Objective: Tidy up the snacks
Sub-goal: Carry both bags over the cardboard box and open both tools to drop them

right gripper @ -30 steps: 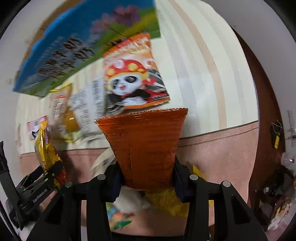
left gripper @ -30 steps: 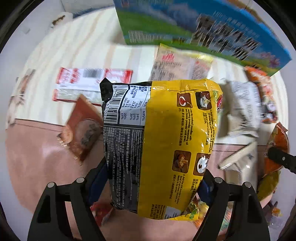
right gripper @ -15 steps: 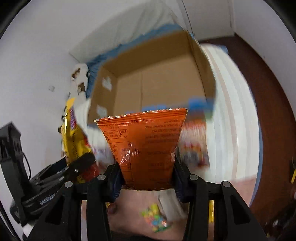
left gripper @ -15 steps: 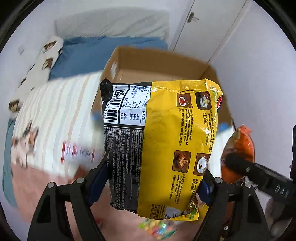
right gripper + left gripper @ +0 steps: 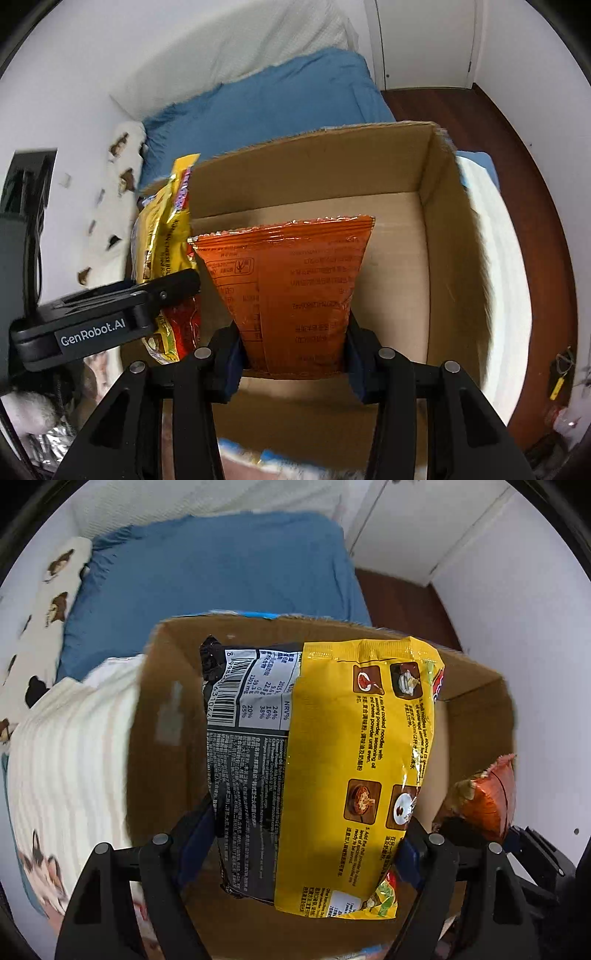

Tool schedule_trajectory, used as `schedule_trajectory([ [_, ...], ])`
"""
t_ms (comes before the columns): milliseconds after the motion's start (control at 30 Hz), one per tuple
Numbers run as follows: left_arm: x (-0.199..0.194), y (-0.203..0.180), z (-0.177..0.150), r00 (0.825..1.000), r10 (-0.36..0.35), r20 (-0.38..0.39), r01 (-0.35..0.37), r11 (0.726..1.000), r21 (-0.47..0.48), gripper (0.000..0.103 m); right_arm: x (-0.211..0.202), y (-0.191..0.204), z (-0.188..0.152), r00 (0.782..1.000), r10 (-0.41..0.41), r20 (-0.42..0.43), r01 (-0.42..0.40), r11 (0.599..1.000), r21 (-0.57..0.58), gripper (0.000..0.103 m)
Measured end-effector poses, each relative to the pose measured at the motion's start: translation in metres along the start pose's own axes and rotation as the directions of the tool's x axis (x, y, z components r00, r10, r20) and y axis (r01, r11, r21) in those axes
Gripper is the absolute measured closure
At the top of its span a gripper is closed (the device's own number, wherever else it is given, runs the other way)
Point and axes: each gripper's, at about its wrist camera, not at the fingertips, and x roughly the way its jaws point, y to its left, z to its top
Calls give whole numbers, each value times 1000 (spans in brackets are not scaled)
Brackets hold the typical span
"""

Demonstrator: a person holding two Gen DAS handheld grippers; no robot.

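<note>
left tongs (image 5: 306,845) grip yellow noodle pack (image 5: 354,760) | right tongs (image 5: 293,363) grip orange packet (image 5: 291,291) | both above cardboard box (image 5: 439,236)

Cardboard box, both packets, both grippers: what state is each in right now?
Cardboard box: open at the top, no snacks visible inside.
Yellow noodle packet: sealed, held over the box.
Orange snack packet: sealed, held over the box.
Left gripper: shut on the yellow noodle packet.
Right gripper: shut on the orange snack packet.
</note>
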Motion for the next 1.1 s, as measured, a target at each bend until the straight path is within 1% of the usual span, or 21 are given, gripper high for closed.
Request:
schedule_trajectory([
  [67,15,-3,11,999,20,-28,-19,1000,10,22,27,0,13,999,-23,-32,22,1000,-6,55],
  [133,22,-10,22,998,26,-51,-26,1000,11,22,43,-3,16,998,-36,-56,36,999,-9,55],
  [267,30,-30,27,994,37,-101,-36,999,14,22,78,-7,27,993,-67,-94,65,998,-27,55],
  [367,42,-32,30,992,31,-124,-30,1000,10,22,95,-11,34,990,-68,-122,65,998,-26,55],
  [500,54,-32,35,987,34,-154,-34,999,-2,22,107,-8,40,988,-72,-138,67,997,-42,54],
  [533,56,-31,37,987,29,-160,-30,1000,-5,22,112,-9,42,986,-72,-148,66,997,-43,49],
  [567,56,-31,38,987,26,-158,-27,1000,-5,21,116,-9,43,986,-71,-153,66,997,-41,42],
  [600,56,-30,40,988,24,-154,-25,1000,-5,21,118,-9,45,985,-72,-155,66,997,-41,22],
  [633,57,-27,43,988,25,-150,-26,1000,-6,21,117,-5,45,986,-76,-151,70,997,-45,10],
  [667,55,-27,44,990,28,-142,-29,1000,-6,16,116,-4,46,985,-86,-147,80,996,-50,8],
  [700,53,-28,52,990,34,-134,-35,999,-4,10,117,-4,47,985,-84,-148,78,996,-47,7],
  [800,44,-33,59,993,39,-114,-38,999,5,10,118,-5,44,985,-83,-154,77,996,-46,6],
  [900,32,-37,66,996,3,-86,-4,1000,-8,10,104,1,36,986,-95,-139,88,995,-57,5],
  [967,24,-37,69,998,-4,-64,3,1000,-17,10,96,4,30,986,-88,-140,81,995,-51,5],
  [1067,4,-32,62,1000,-4,-12,3,1000,-20,10,83,8,22,988,-88,-123,83,995,-50,5],
  [1100,-1,-31,60,1000,7,3,-7,1000,-18,10,75,2,19,990,-68,-125,61,996,-61,5],
])
